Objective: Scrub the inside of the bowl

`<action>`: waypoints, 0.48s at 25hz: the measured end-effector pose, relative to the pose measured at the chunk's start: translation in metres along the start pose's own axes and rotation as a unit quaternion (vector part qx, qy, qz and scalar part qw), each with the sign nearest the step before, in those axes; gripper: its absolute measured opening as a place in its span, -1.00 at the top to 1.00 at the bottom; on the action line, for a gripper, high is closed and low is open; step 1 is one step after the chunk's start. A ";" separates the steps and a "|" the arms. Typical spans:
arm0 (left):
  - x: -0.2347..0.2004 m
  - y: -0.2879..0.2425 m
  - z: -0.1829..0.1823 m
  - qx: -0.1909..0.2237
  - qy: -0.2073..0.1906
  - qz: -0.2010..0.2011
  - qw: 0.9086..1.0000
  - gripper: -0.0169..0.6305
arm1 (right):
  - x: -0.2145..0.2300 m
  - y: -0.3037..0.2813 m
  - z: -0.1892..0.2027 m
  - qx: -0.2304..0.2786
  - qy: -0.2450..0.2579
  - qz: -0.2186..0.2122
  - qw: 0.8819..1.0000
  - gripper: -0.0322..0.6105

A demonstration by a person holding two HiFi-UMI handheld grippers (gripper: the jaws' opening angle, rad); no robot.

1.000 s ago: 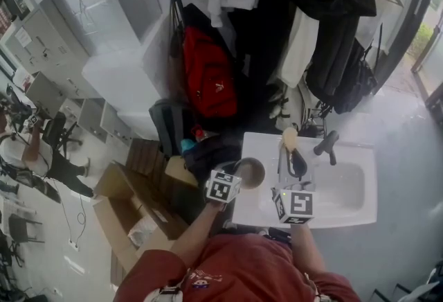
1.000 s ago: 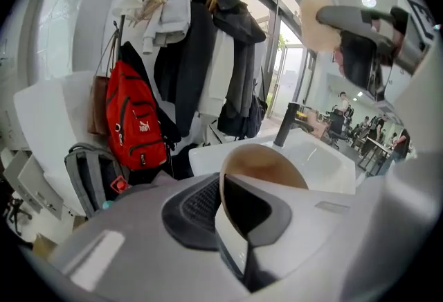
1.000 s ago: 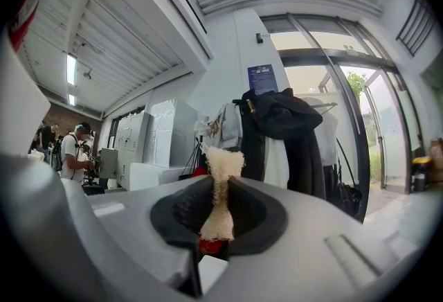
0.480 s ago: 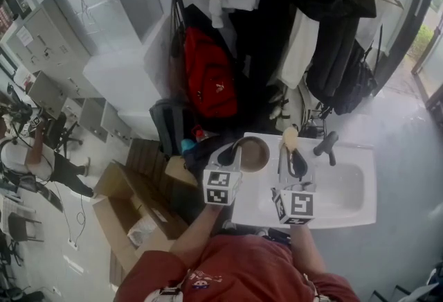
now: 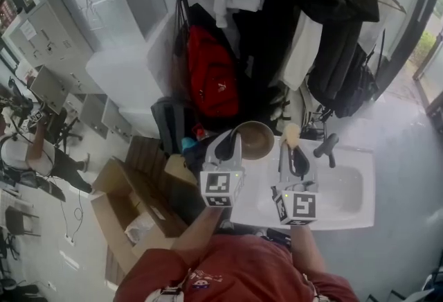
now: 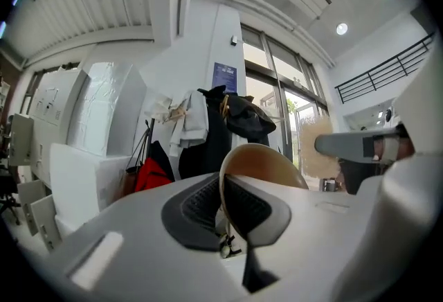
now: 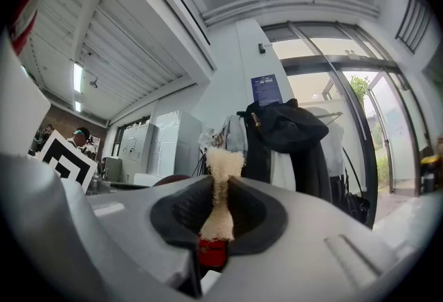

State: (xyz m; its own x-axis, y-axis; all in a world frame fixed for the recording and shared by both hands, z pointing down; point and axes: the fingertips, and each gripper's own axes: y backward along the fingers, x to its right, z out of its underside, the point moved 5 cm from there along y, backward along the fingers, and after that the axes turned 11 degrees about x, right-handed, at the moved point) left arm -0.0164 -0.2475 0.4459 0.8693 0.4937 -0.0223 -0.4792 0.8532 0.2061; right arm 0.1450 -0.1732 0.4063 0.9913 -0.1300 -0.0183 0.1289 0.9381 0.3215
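The left gripper (image 5: 229,146) has its jaws drawn in almost fully, pinching the thin wall of a round, tan-brown bowl (image 5: 253,140). In the left gripper view the rim runs edge-on between the two dark ribbed pads, and the rest of the bowl rises past them toward 1 o'clock. In the head view the bowl sits at 1 o'clock from this gripper's marker cube. Its hollow is turned partly toward the camera, and it is held up over the 10 o'clock corner of the white rectangular sink (image 5: 353,207).

The right gripper (image 5: 295,157) is closed on a cream, fuzzy sponge (image 5: 291,134). In the right gripper view the pads squeeze the sponge into a narrow waist, its frayed top stands out beyond the jaws at 12 o'clock, and a small red piece shows just under it, deep between the jaws. In the head view the sponge is just beside the bowl, at its 3 o'clock, and the two do not visibly touch.

A dark faucet lever (image 5: 327,144) stands at 3 o'clock from the sponge, on the sink's far edge. Behind the sink, at 11 o'clock, a red backpack (image 5: 213,82) hangs below pale garments, and dark coats (image 5: 332,10) hang at 1 o'clock. An open brown cardboard box (image 5: 128,207) lies on the floor at 9 o'clock from the left gripper. The person's red shirt (image 5: 242,273) fills the lower edge.
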 end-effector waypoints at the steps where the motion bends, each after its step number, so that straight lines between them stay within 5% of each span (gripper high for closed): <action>1: 0.000 0.000 -0.004 0.009 -0.002 -0.003 1.000 0.88 | 0.000 0.000 -0.002 0.001 0.000 0.000 1.000 0.74; 12: 0.009 0.000 -0.018 0.029 -0.010 -0.003 1.000 0.88 | -0.035 -0.007 -0.013 -0.004 -0.014 -0.081 0.997 0.74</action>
State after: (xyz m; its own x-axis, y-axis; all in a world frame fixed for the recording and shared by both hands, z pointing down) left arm -0.0108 -0.2398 0.4280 0.8750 0.4841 -0.0052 -0.4660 0.8451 0.2621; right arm 0.1095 -0.1708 0.3926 0.9562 -0.2894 -0.0434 0.2883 0.9063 0.3090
